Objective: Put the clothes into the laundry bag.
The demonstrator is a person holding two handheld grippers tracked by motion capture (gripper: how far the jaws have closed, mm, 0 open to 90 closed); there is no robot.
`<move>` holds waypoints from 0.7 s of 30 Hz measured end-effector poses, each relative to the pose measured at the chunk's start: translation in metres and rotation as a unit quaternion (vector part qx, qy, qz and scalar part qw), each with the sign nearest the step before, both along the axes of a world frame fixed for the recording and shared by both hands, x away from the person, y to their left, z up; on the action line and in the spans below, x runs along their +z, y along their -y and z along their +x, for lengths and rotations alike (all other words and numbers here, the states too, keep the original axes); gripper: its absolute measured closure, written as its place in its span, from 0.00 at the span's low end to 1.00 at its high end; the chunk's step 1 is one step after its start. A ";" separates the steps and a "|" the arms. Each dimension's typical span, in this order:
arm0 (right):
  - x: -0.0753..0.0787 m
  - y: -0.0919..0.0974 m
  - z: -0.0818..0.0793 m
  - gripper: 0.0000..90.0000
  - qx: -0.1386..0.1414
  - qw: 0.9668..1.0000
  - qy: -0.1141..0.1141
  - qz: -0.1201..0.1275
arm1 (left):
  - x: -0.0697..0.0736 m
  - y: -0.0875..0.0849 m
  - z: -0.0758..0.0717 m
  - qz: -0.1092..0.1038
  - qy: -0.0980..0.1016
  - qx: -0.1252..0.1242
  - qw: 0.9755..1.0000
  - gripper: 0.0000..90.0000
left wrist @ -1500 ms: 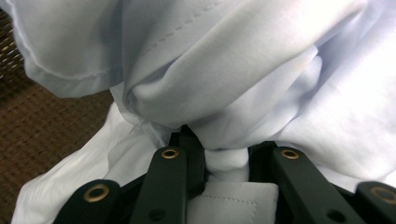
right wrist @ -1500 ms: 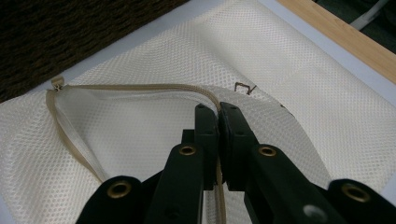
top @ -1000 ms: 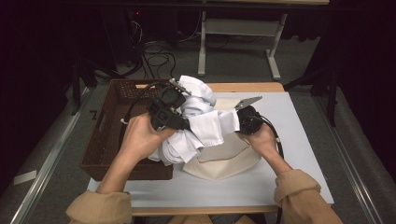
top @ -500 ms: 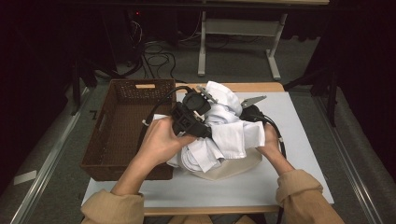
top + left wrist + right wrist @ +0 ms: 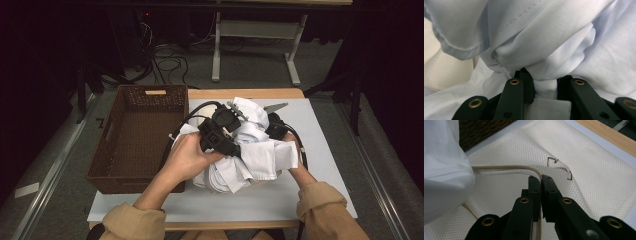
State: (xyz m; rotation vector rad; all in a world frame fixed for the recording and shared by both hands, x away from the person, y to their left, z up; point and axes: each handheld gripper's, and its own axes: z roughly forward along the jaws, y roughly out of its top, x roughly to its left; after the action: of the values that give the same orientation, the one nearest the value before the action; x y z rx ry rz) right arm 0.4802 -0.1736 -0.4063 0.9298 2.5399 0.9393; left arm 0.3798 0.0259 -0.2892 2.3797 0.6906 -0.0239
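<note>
The left gripper (image 5: 226, 131), jaws clamped on the crumpled white cotton shirt (image 5: 250, 155), has carried it rightward from the brown wicker basket (image 5: 137, 137) over the cream mesh laundry bag (image 5: 579, 152), whose zipper edge the right gripper (image 5: 541, 182) pinches shut, so stuffing looks next.

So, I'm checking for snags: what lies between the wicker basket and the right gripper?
In the high view, the bunched white shirt and the left gripper clamped on it lie between the wicker basket and the right gripper.
</note>
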 end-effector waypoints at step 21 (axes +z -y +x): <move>-0.004 0.000 0.004 0.98 0.002 1.000 -0.002 -0.002 | -0.086 0.010 -0.003 0.069 -0.011 0.010 0.997 0.82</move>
State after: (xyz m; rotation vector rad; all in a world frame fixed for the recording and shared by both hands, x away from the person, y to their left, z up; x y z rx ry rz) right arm 0.4846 -0.1734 -0.4100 0.9262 2.5475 0.9334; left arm 0.3765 0.0163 -0.3751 2.5074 0.7487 0.0075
